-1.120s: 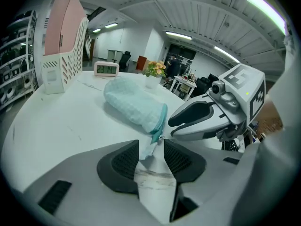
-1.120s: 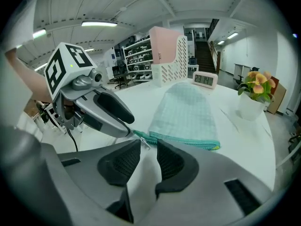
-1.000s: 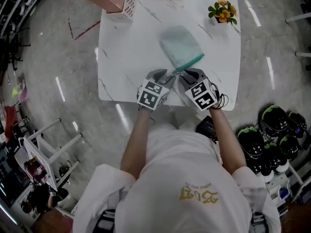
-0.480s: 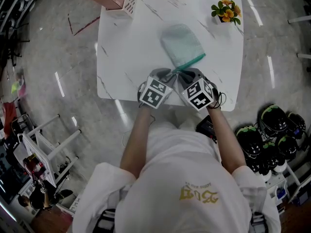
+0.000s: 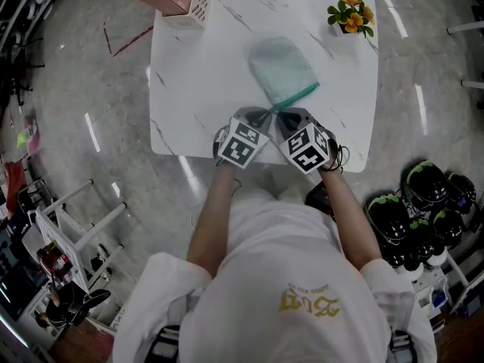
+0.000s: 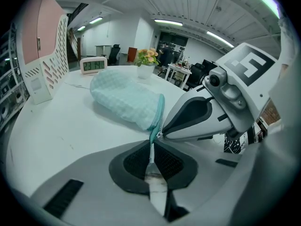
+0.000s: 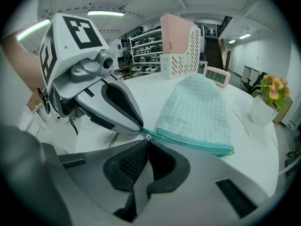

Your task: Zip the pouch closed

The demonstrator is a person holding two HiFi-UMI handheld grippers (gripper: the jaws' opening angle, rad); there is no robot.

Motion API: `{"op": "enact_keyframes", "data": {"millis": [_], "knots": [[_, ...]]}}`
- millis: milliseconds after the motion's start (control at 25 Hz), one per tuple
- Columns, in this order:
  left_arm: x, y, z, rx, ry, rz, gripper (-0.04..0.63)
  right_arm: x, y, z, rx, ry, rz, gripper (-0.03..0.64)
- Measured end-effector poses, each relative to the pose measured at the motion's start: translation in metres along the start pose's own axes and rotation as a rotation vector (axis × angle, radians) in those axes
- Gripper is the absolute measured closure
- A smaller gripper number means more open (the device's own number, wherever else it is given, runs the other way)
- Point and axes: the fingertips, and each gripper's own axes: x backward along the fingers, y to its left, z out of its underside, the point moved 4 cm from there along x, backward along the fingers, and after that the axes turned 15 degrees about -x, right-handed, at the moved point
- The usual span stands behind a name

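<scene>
Pouch (image 5: 283, 70) on table (image 5: 197, 74); left claw (image 6: 151, 147) just closed onto zipper end (image 6: 153, 134), right claw (image 7: 147, 142) onto pull (image 7: 148, 136).

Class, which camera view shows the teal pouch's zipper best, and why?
The right gripper view: the zipper runs sideways across it, so nearly its whole length is visible close up. The left gripper view sees it end-on and foreshortened; the head view shows only a thin teal line.
</scene>
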Motion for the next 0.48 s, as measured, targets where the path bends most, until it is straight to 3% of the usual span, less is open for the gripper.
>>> {"op": "enact_keyframes", "data": {"millis": [480], "knots": [[0.0057, 0.0038, -0.0024, 0.047, -0.016, 0.009, 0.557, 0.0030, -0.0012, -0.0037, -0.022, -0.011, 0.022, 0.601]]}}
